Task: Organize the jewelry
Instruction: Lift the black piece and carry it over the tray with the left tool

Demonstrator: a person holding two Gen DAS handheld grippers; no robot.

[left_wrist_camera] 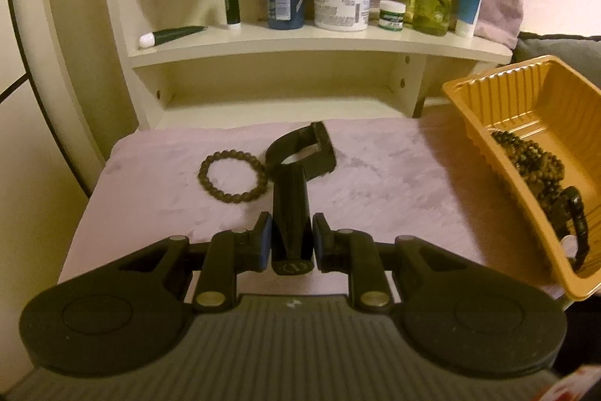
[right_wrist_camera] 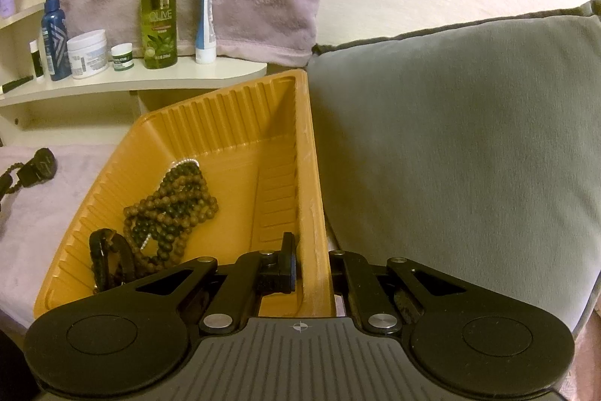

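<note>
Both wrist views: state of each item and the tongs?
Left tongs: shut on the black watch strap.
Black watch: strap end pinched, the rest lying on the pink cloth.
Loose bead bracelet: flat on the cloth, beside the watch.
Right tongs: shut on the tray wall.
Orange tray: tilted, holding bead strings.
</note>
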